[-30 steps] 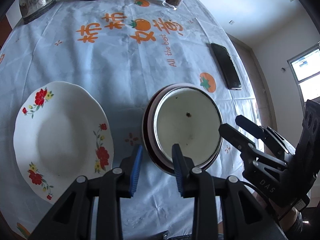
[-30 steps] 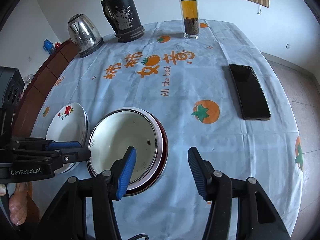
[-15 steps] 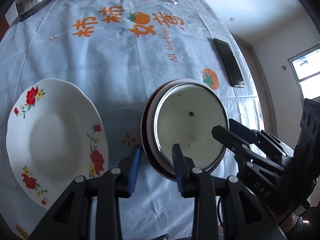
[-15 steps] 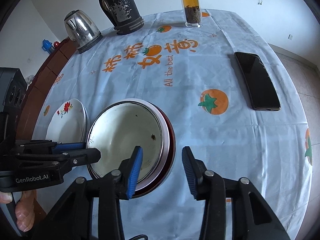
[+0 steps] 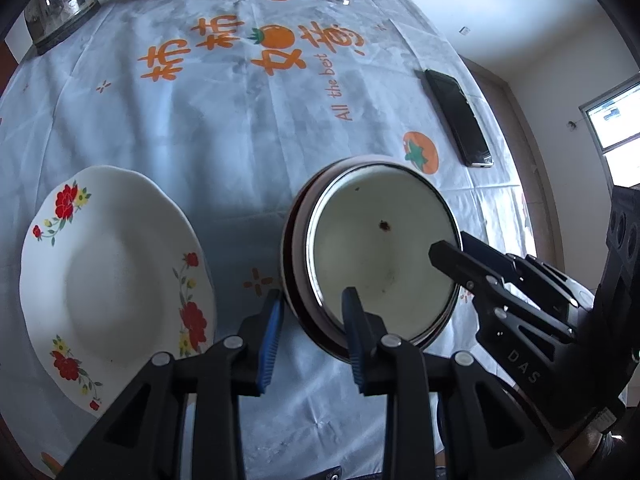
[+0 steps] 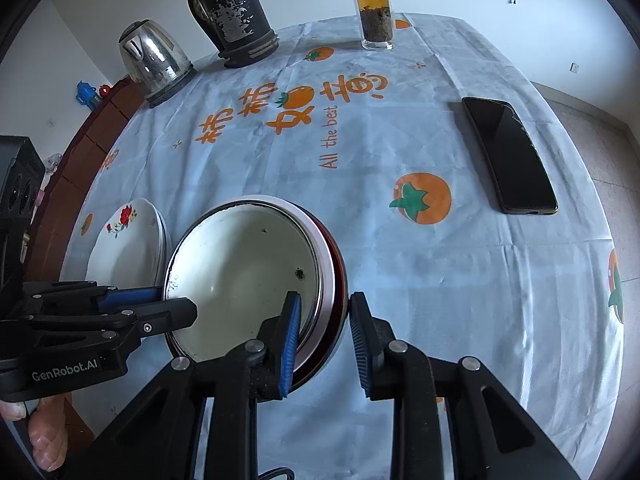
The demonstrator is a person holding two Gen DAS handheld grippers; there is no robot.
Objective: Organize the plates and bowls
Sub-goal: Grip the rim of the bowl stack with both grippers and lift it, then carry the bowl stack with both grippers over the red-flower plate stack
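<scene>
A white enamel bowl (image 5: 380, 248) (image 6: 240, 272) sits nested in a dark red bowl (image 5: 294, 272) (image 6: 336, 280) on the printed tablecloth. My left gripper (image 5: 312, 304) (image 6: 176, 302) straddles the stack's left rim, one pad outside the red bowl and one inside the white one. Its jaws are closing slightly and hold the rim. My right gripper (image 6: 325, 304) (image 5: 450, 244) straddles the opposite rim the same way, with its jaws closing onto it. A white floral plate (image 5: 112, 276) (image 6: 124, 248), topping a small stack, lies just left of the bowls.
A black phone (image 6: 510, 156) lies at the right, near the table edge. At the far side stand a steel kettle (image 6: 154, 60), a black thermos (image 6: 232, 12) and a glass tea bottle (image 6: 374, 4). A person's fingers (image 6: 44, 436) hold the left gripper.
The right gripper's jaws have narrowed from wide apart to close around the bowls' right rim. The left gripper and the bowls have stayed where they were.
</scene>
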